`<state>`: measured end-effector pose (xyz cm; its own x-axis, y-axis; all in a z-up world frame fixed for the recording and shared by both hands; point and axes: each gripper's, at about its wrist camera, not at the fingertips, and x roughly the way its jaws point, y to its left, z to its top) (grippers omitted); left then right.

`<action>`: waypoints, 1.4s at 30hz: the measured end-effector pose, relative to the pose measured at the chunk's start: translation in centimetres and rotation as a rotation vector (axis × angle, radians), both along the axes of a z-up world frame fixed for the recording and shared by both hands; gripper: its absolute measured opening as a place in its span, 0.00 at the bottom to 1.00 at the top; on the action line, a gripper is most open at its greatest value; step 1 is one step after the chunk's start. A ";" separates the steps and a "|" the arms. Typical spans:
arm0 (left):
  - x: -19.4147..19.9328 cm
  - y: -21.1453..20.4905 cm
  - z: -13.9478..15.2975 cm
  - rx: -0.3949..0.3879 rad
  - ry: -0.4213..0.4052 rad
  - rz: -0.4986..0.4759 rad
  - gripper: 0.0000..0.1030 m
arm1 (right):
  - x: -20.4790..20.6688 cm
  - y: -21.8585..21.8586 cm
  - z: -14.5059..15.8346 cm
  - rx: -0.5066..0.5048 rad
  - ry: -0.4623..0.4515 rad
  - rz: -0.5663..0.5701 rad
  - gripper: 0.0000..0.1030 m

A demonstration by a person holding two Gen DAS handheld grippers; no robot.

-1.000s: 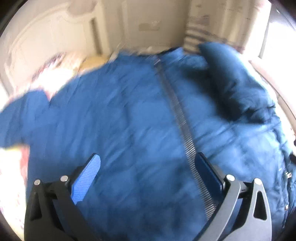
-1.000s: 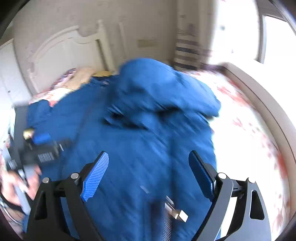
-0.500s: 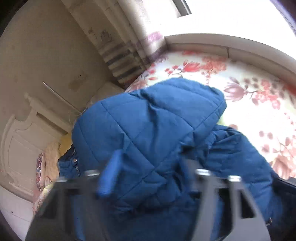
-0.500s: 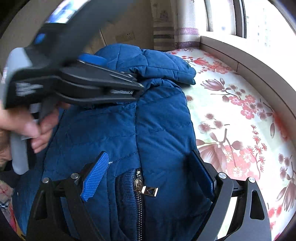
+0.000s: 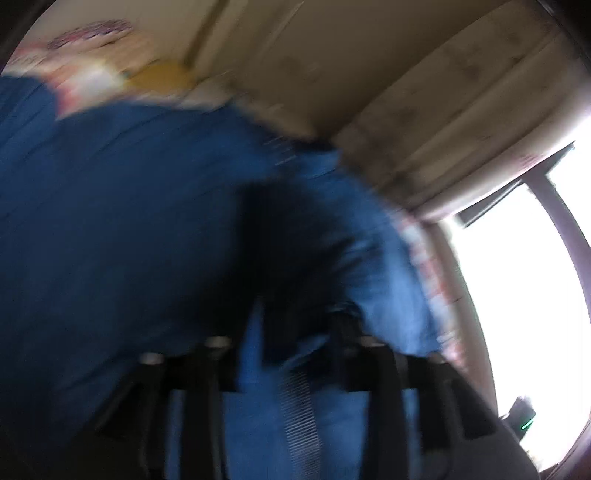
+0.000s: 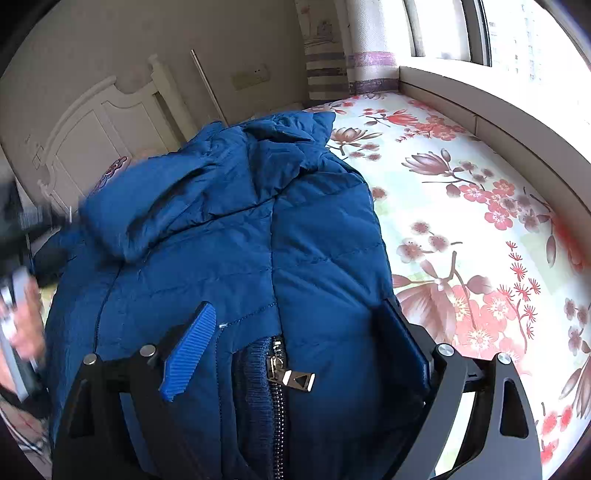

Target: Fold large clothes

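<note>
Taking the blue quilted jacket (image 6: 229,236) as the landmark, it lies on the flowered bedsheet (image 6: 461,206), its hood (image 6: 207,184) bunched at the far end and a fold of it laid over the body.

At the far left of the right wrist view, left of the jacket's edge, a person's hand (image 6: 22,328) holds the left gripper (image 5: 295,347), smeared by motion. In its own blurred view that gripper sits low over the jacket with blue cloth and a strip of zipper teeth (image 5: 301,410) between its dark fingers. Its jaws have just been opening a little and stand partly apart; whether the pads press the cloth cannot be told through the blur.

Behind the jacket, to the left, stands a white carved headboard (image 6: 92,125); a patterned pillow (image 6: 110,173) peeks out just beside the hood.

Over the jacket's near end hangs the right gripper (image 6: 299,347), jaws spread wide, its blue pads (image 6: 190,350) on either side of the zipper pull (image 6: 291,374) and knit collar, clear of the cloth.

Right of the jacket the sheet lies bare to a pale ledge (image 6: 498,122). A striped curtain (image 6: 332,70) hangs beyond the far corner of the bed, and a bright window (image 6: 480,29) rises above the ledge.
</note>
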<state>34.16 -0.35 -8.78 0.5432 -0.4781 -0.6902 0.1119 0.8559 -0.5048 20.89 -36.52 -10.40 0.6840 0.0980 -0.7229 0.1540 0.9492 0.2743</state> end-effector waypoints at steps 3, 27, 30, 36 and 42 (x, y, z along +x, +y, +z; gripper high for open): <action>-2.2 0.5 -0.3 0.167 -0.062 -0.040 0.66 | -0.1 0.0 0.0 -0.001 0.000 0.000 0.84; -4.5 -11.9 4.8 0.492 -0.494 -0.480 0.02 | -0.1 0.2 0.0 -0.004 0.008 -0.007 0.84; -1.2 -1.6 7.1 -0.064 -0.367 -0.215 0.01 | -0.2 0.1 0.0 0.000 0.007 -0.006 0.84; -0.3 12.3 2.3 -0.409 -0.179 0.195 0.12 | -0.2 0.1 0.0 0.004 0.006 -0.005 0.84; -0.1 15.9 -2.1 -0.439 -0.046 0.337 0.77 | -0.1 0.1 0.0 -0.007 0.010 -0.005 0.84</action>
